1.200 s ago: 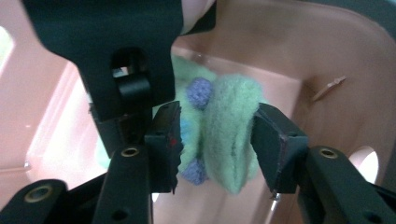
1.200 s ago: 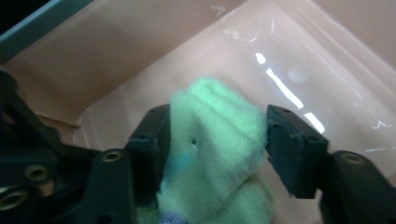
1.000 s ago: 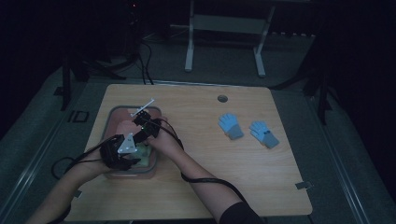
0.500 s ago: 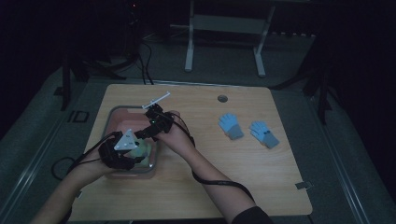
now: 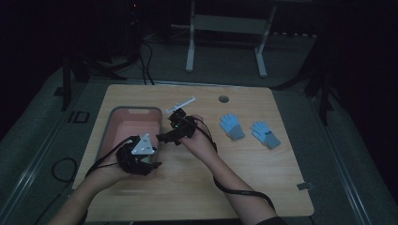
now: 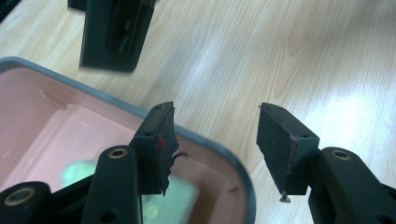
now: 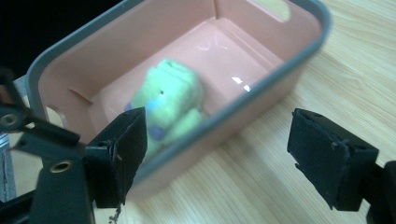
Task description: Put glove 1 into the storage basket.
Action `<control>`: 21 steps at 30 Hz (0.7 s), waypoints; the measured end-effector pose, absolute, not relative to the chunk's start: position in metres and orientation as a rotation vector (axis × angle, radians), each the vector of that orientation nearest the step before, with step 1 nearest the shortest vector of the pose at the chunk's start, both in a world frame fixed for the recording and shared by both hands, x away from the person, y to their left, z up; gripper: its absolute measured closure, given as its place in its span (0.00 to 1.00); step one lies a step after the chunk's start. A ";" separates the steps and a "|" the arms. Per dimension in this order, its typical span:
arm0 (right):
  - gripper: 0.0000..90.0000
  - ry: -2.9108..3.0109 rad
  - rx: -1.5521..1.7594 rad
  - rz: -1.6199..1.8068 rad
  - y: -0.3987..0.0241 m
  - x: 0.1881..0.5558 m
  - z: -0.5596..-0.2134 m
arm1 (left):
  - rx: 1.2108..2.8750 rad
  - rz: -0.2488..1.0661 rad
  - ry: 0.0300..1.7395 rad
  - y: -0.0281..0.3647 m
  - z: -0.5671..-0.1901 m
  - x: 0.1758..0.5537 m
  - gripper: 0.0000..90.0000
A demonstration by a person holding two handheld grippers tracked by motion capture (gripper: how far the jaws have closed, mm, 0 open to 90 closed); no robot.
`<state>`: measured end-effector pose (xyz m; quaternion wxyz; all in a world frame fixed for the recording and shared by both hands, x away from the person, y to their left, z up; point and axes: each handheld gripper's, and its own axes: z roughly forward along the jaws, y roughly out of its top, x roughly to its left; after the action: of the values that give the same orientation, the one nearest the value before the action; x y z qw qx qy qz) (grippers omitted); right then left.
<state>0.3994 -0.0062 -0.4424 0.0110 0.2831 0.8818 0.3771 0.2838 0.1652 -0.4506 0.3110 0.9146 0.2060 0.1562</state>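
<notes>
Dim lab or studio, lone wooden table (image 5: 263,183), cables on grey floor (image 5: 300,61), stand legs (image 5: 225,47)

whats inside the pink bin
A rolled green glove with blue marks lies on the floor of the pink bin. The near wall and the right gripper jaw cover its lower edge.

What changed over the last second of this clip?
Both grippers pulled out of the pink bin: the right gripper moved right, its jaws just opening with nothing between them; the left gripper drew back toward the person. The green glove lies in the bin; the blue gloves stayed put.
</notes>
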 end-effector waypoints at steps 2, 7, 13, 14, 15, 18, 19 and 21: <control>0.22 2.729 0.888 1.178 -0.017 0.399 -0.442 | 2.417 0.409 0.553 0.160 -0.453 0.284 0.52; 0.21 2.697 0.927 1.184 -0.040 0.401 -0.445 | 2.411 0.388 0.543 0.148 -0.459 0.284 0.39; 0.18 2.703 0.944 1.153 -0.066 0.396 -0.454 | 2.406 0.316 0.560 0.135 -0.465 0.287 0.16; 0.18 2.703 0.944 1.153 -0.066 0.396 -0.454 | 2.415 0.306 0.559 0.132 -0.466 0.287 0.16; 0.18 2.703 0.944 1.153 -0.066 0.396 -0.454 | 2.415 0.306 0.559 0.132 -0.466 0.287 0.13; 0.18 2.693 0.966 1.151 -0.079 0.393 -0.463 | 2.423 0.281 0.557 0.119 -0.472 0.288 0.05; 0.18 2.694 0.968 1.152 -0.081 0.392 -0.465 | 2.419 0.267 0.551 0.117 -0.472 0.289 0.04; 0.17 2.698 0.972 1.151 -0.084 0.391 -0.467 | 2.412 0.268 0.546 0.115 -0.473 0.289 0.04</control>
<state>0.3911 -0.0838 -0.4668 0.0259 0.3145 0.8728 0.3725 0.2886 0.1145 -0.4727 0.3215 0.9182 0.2078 0.1022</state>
